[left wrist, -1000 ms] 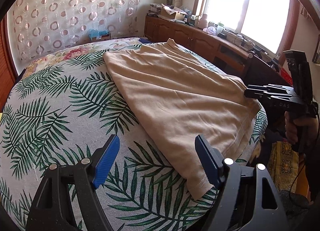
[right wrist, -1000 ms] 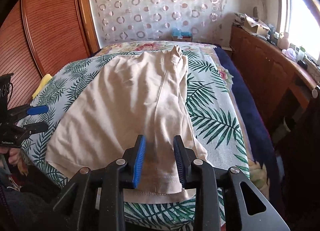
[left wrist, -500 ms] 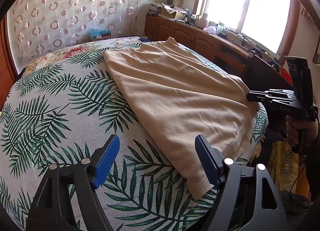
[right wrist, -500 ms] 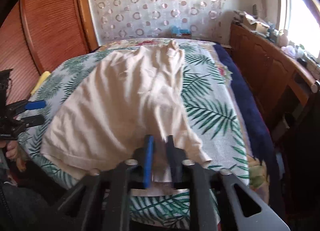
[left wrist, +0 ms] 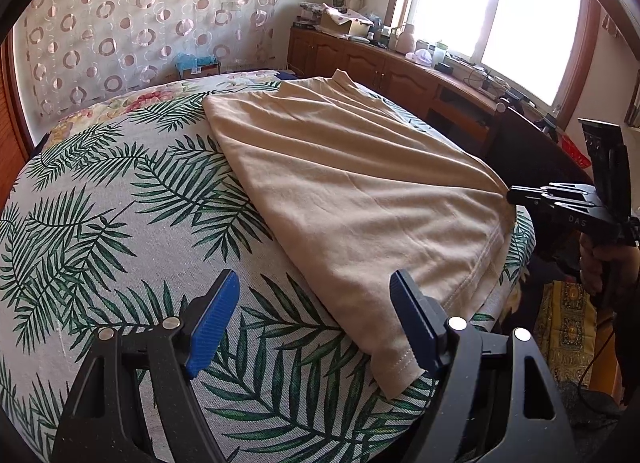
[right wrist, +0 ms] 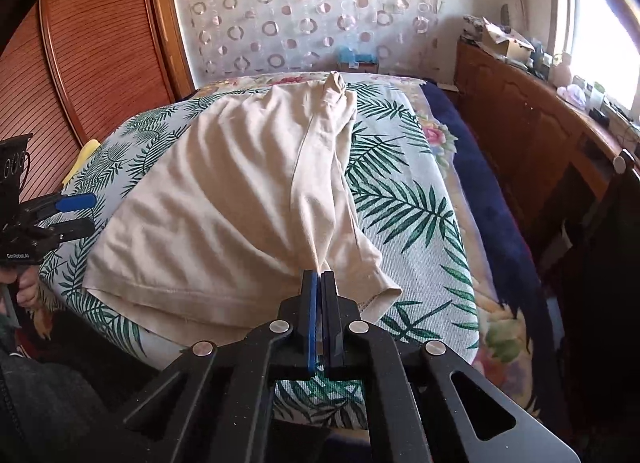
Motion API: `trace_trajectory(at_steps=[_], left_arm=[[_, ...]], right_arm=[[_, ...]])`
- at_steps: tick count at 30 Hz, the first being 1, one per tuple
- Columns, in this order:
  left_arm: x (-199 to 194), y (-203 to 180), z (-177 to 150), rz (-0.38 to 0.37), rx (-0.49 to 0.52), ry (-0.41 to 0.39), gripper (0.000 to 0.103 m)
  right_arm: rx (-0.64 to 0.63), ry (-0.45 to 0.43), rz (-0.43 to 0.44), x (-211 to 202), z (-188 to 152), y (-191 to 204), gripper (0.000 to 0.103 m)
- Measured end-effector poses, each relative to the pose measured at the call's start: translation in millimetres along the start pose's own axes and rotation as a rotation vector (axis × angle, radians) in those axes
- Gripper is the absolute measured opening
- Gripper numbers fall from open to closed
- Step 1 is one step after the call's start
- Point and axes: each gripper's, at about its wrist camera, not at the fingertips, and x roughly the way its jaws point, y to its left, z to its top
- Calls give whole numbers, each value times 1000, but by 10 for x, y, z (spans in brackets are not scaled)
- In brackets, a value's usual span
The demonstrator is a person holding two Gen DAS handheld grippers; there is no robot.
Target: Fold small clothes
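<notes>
Beige garment (right wrist: pixel 224 199) spread on a palm-leaf bedspread (left wrist: pixel 120 199), one gripper pinching its near hem, the other waiting open.

The garment lies flat down the middle of the bed, collar end far away and hem toward the viewer at the bed's near edge. The right gripper (right wrist: pixel 319 277) has its blue pads pressed together on the hem at the right-hand corner, where the cloth rises into a small tented ridge. The left gripper (left wrist: pixel 316 315) hovers with its tongs wide apart over the bedspread, just beside the other hem corner and touching nothing. The cloth looks like thin, soft knit (it wrinkles and drapes readily), so it is probably light and limp, sagging wherever unsupported. The stitched hem corners seem the firmest places to take hold.
</notes>
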Motion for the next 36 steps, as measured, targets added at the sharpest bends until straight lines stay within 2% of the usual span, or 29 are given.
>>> trace_trajectory(at_steps=[2,3,4,9,18,22,30,35,36], left_arm=[[11,-9,-4,-3,1,6,78],[15,-12,-1,-3,0,8,78],[20,-14,-5,-3,-1,10,78],[57,-26,-13,-11,-4,19,78],[134,-31,-68,-26,-13,51,78],[161,-22,-74,-28,-17,57,78],[186,-40,-93,-26,-12,61,78],[180,-35,-95,-27,-10,61,78],[175,-34,-96,-29,-9,61,78]], right_arm=[[-1,-8,-11,-9,10,10,3],[-4,-12,-23,-22,19,22,13],[-6,-15,-35,-16,33,23,27],[-6,-29,-53,40,71,-5,55],[13,31,-16,345,70,-77,56],[-3,21,-24,335,56,-85,56],[-24,15,-40,368,57,-107,69],[-43,20,-34,347,22,-89,68],[-50,24,-31,334,16,-81,63]])
